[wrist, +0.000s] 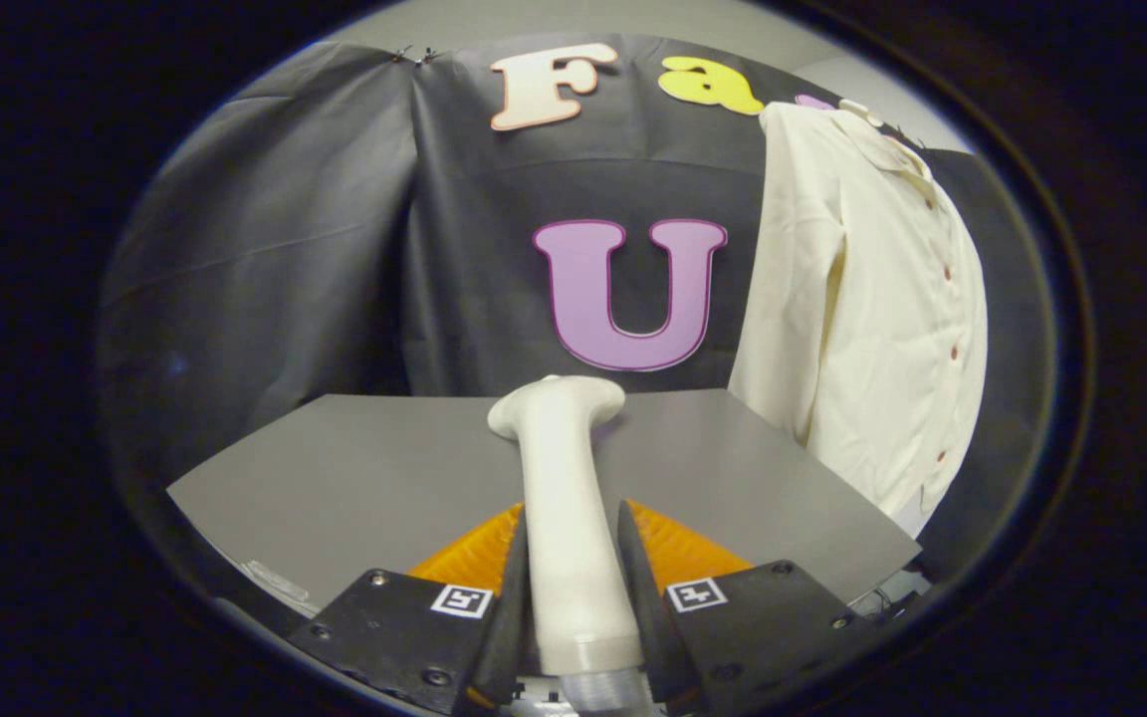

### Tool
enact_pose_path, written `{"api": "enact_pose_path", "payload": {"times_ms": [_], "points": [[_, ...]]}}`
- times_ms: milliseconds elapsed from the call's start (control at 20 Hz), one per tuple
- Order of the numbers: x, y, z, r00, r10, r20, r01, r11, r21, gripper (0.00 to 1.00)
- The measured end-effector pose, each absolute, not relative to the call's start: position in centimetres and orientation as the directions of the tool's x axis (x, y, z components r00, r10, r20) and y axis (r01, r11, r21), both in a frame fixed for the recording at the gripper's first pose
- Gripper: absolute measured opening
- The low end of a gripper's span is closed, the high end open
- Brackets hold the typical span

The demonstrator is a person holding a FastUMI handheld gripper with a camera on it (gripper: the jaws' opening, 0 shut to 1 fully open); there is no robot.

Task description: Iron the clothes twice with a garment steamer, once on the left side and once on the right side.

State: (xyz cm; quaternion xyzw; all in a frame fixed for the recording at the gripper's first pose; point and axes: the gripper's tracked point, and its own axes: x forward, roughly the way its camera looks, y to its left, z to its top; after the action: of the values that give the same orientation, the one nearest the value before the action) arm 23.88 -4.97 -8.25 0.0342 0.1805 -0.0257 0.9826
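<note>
While the fingers clamp the steamer, the shirt hangs beyond (right).

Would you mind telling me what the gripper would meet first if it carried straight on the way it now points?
The gripper is shut on the steamer, whose head leads. Straight ahead, past the grey table, probably hangs the black cloth wall; the cream shirt hangs off to the right. Depth is unclear.
</note>
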Motion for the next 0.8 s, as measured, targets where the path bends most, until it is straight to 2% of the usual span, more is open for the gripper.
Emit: {"api": "enact_pose_path", "payload": {"times_ms": [250, 400, 550, 800], "points": [[23.7, -5.1, -7.2, 0.963, -0.032, -0.268, 0.066, 0.991, 0.119, 0.44], [23.6, -5.1, -7.3, 0.964, -0.008, -0.264, 0.052, 0.986, 0.158, 0.4], [23.5, -4.6, -6.8, 0.971, 0.038, -0.238, 0.009, 0.98, 0.197, 0.39], [23.0, -4.0, -4.6, 0.986, 0.115, -0.119, -0.099, 0.986, 0.131, 0.38]]}}
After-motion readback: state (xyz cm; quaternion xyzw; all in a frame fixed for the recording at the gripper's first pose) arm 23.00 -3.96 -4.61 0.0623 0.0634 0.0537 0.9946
